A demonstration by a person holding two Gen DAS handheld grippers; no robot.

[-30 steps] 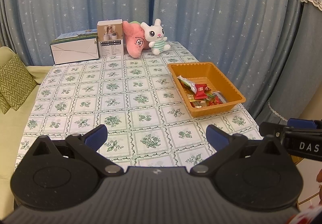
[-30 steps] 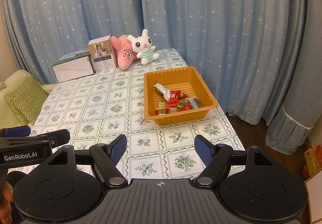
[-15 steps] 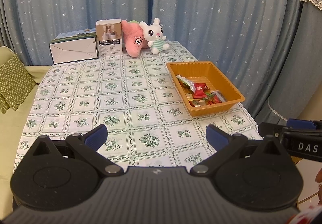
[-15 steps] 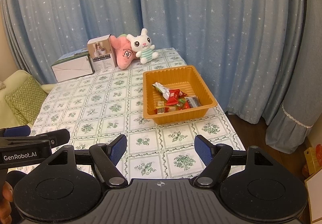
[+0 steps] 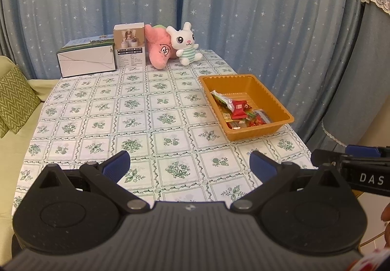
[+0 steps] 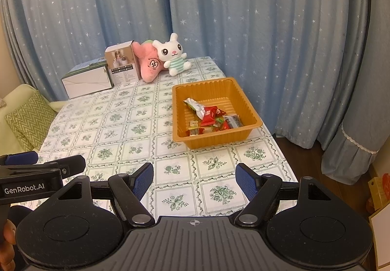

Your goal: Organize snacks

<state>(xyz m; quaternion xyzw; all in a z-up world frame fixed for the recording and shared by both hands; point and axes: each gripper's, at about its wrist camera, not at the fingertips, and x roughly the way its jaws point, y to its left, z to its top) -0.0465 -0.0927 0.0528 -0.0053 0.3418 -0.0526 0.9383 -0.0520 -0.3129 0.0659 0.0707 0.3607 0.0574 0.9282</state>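
An orange plastic tray point(image 5: 265, 90) point(image 6: 209, 87) sits near the right edge of the table. Several wrapped snacks point(image 5: 240, 111) point(image 6: 210, 116) lie piled in its near half, red, silver and green wrappers among them. My left gripper point(image 5: 190, 165) hovers over the table's near edge, open, with nothing between its blue pads. My right gripper point(image 6: 195, 179) hangs beside it to the right, also open and empty. Both are well short of the tray. Each gripper shows at the edge of the other's view.
A floral tablecloth point(image 5: 136, 122) covers the table. At the far end stand a white box point(image 5: 86, 61), a small upright carton point(image 5: 130, 45), a pink plush point(image 5: 159, 49) and a white rabbit plush point(image 5: 186, 44). Blue starred curtains hang behind. A sofa with a green cushion point(image 5: 14, 98) lies left.
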